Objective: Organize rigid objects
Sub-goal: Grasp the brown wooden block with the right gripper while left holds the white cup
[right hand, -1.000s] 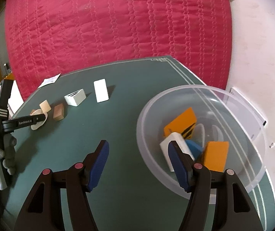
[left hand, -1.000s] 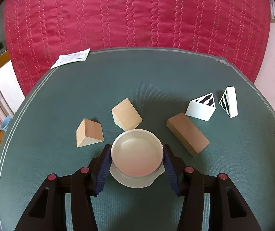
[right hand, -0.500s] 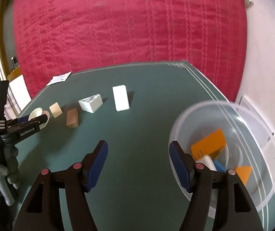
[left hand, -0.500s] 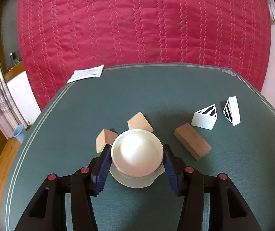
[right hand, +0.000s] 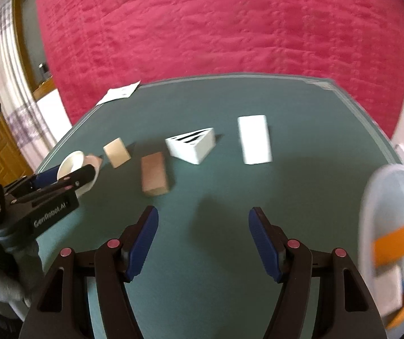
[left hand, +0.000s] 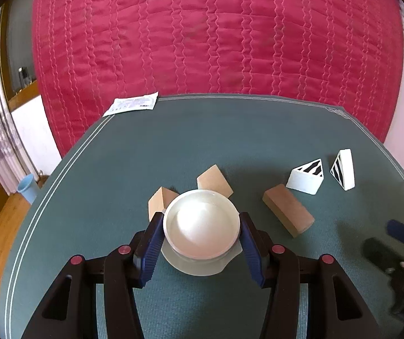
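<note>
My left gripper (left hand: 202, 227) is shut on a white round dish (left hand: 201, 223) and holds it above the green table (left hand: 230, 130). Behind it lie two light wooden blocks (left hand: 214, 182), (left hand: 161, 202), a brown wooden block (left hand: 288, 210) and two white striped wedges (left hand: 306, 178), (left hand: 343, 169). My right gripper (right hand: 203, 226) is open and empty above the table, in front of the brown block (right hand: 154, 173), a white wedge (right hand: 192, 144) and a white slab-like wedge (right hand: 254, 139). The left gripper with the dish (right hand: 73, 166) shows at the left.
A clear plastic bowl (right hand: 393, 243) with orange and white pieces stands at the right edge of the table. A white paper packet (left hand: 132, 103) lies at the far left corner. A red quilted bed (left hand: 216, 34) lies beyond the table.
The left gripper has lifted and drawn back with the dish. The right gripper has swung left, away from the bowl, toward the blocks.
</note>
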`<state>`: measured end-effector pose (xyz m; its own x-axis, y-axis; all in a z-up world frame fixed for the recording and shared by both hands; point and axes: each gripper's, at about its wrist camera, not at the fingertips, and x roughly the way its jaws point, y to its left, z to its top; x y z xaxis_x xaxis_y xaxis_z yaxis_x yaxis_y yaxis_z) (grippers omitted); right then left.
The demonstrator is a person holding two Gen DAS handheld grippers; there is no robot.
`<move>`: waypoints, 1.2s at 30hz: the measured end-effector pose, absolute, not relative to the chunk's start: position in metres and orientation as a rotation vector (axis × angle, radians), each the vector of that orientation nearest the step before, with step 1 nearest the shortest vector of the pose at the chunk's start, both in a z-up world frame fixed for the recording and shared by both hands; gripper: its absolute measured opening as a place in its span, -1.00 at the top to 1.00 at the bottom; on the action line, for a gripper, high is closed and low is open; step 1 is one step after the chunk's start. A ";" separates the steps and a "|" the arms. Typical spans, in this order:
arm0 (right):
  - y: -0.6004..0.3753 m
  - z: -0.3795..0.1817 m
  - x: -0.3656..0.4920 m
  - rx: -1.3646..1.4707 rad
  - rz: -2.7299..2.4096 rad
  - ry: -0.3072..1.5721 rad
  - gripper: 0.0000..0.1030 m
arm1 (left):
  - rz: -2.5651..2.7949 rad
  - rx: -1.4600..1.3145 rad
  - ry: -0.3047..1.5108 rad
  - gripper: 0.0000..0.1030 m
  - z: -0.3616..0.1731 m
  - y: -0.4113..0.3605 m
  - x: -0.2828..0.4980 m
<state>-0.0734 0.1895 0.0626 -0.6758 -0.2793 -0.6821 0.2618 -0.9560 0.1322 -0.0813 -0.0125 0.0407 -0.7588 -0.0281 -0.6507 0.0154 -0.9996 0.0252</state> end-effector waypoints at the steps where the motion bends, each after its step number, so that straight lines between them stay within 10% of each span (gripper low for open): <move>1: 0.183 0.060 -0.078 1.080 -2.621 -0.024 -0.32 | -2.920 1.085 -0.022 -0.07 0.040 -0.014 -0.082; 26: 0.112 0.039 -0.148 1.138 -2.507 0.145 0.01 | -2.836 1.115 0.046 -0.07 0.032 -0.031 -0.088; 36: 0.102 0.038 -0.144 1.127 -2.527 0.221 0.44 | -2.834 1.118 0.042 -0.07 0.032 -0.030 -0.088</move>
<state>-0.1444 0.1015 0.0375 -0.6147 -0.2633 -0.7435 0.3883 -0.9215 0.0053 -0.0881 -0.0296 0.0317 -0.7267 -0.0778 -0.6826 0.0981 -0.9951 0.0090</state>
